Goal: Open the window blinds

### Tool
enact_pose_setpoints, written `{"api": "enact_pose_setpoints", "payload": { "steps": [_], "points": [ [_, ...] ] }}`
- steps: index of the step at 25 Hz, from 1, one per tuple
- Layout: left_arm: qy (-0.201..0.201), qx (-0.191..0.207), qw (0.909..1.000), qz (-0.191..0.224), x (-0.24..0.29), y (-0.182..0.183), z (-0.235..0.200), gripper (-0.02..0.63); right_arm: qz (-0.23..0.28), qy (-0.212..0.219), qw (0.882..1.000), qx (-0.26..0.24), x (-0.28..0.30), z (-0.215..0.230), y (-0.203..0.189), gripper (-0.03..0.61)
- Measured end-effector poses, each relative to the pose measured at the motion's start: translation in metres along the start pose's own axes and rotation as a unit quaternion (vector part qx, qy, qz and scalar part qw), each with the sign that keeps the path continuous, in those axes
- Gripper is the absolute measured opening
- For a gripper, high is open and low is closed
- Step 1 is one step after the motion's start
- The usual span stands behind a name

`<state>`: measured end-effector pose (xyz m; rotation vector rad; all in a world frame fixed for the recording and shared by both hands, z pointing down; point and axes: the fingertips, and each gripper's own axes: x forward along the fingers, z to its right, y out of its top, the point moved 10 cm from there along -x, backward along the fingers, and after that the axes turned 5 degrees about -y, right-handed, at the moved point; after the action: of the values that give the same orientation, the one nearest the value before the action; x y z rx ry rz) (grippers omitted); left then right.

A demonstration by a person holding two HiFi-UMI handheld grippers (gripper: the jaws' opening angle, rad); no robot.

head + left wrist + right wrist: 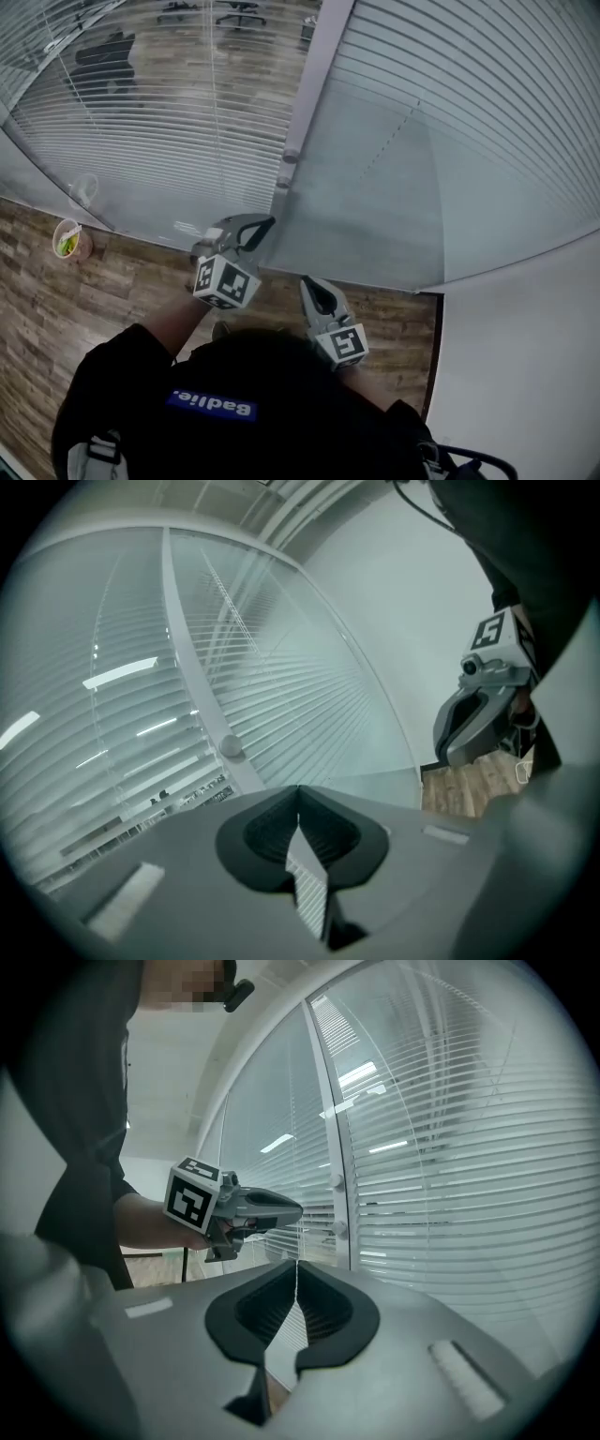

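1. Left gripper (268, 223) is holding its jaws fully together with nothing between them, and its tips are pointing at the lower part of the upright frame post (314, 84), close to it.
2. The right gripper (306, 283) is also showing both jaws meeting along one line, gripping nothing. It is hovering just beside the left one and nearer the person.
3. The window blinds (141, 122) are hanging at the glass wall straight ahead of the person, on both sides of the post.
4. Their slats are running level, with the long axis across each pane, and are stacking one under another from the top down.
5. Between the left panel's slats a room beyond is showing through.
6. A cup (70, 242) is standing on the wooden floor (122, 281) by the glass, well to the left of both grippers.
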<state>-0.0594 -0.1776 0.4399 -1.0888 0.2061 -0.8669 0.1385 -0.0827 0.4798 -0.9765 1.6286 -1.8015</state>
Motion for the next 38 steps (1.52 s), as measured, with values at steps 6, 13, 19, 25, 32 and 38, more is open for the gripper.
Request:
{"api": "enact_pose_setpoints", "payload": {
  "steps": [6,13,19,25,32,38],
  "points": [
    [0.017,0.032,0.9986,-0.038,0.023,-0.001,-0.012,0.044,-0.004,0.007,1.000,0.005,-0.005,0.011,-0.005,0.011],
    [0.048,0.136,0.9873,-0.068,0.049,-0.006,-0.013,0.142,-0.012,-0.006,1.000,0.010,-0.011,0.018,-0.009,0.018],
    [0.053,0.247,0.9623,-0.101,0.071,-0.020,-0.014,0.171,-0.030,-0.017,0.999,0.016,-0.018,0.018,-0.011,0.021],
    [0.048,0.317,0.9393,-0.122,0.087,-0.027,-0.017,0.198,-0.039,-0.038,0.998,0.016,-0.026,0.018,-0.012,0.025],
    [0.049,0.388,0.9106,-0.135,0.097,-0.039,-0.019,0.196,-0.062,-0.055,0.997,0.007,-0.030,0.015,-0.017,0.031],
    [0.060,0.419,0.8974,-0.125,0.099,-0.037,-0.020,0.139,-0.085,-0.075,0.994,0.011,-0.033,0.014,-0.019,0.034]
  ]
}}
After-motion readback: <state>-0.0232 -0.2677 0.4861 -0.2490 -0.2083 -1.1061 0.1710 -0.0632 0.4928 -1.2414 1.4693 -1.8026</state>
